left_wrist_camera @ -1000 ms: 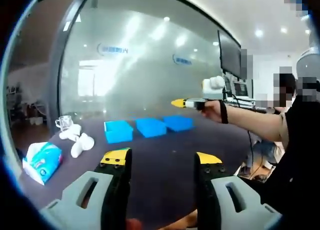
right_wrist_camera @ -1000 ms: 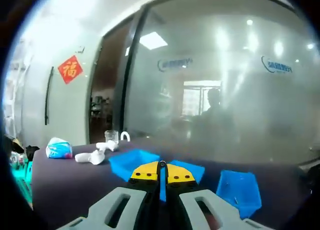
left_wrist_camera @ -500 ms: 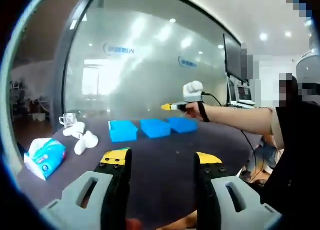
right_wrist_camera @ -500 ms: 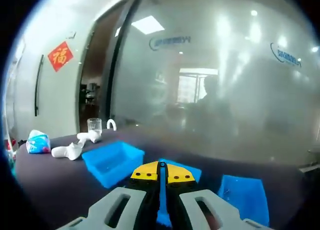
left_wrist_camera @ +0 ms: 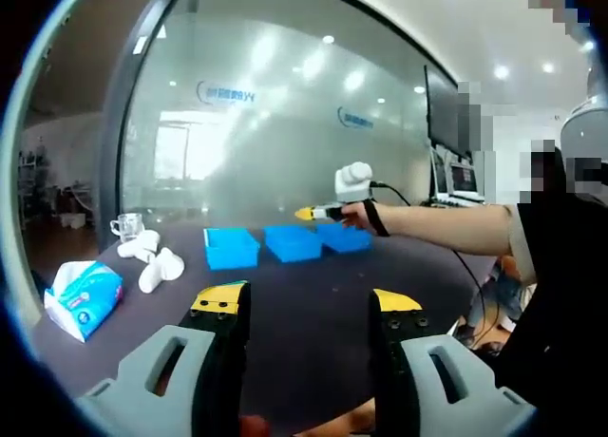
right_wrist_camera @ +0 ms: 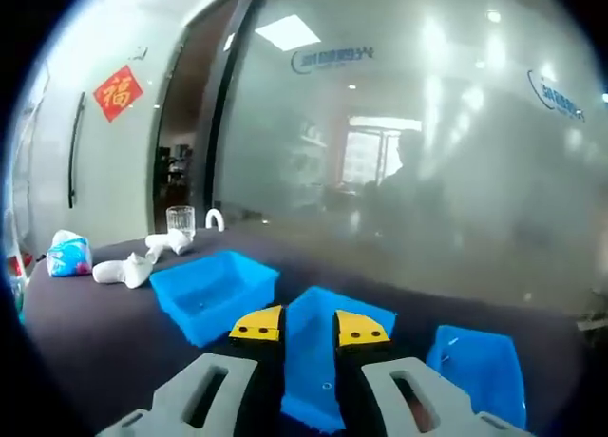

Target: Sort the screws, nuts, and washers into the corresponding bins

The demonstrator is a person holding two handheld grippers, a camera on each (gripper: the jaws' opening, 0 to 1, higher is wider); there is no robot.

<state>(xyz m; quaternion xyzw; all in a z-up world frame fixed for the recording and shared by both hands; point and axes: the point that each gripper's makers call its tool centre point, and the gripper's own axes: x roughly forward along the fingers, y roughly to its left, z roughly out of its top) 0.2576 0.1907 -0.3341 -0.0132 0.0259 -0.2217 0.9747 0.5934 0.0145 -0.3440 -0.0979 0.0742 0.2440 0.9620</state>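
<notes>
The right tool (right_wrist_camera: 309, 325) hangs over the middle blue bin (right_wrist_camera: 328, 356), jaws parted and empty; half a second ago they were pressed together. The left tool (left_wrist_camera: 306, 302) waits released above the dark desk (left_wrist_camera: 313, 285). Small specks in the bins look like hardware: light, hard, slippery metal, best pinched across a screw's shank or a washer's edge.

A red diamond sign (right_wrist_camera: 117, 92) on the wall bears 福; blue logos on the glass wall (right_wrist_camera: 456, 171) are too blurred to read.
</notes>
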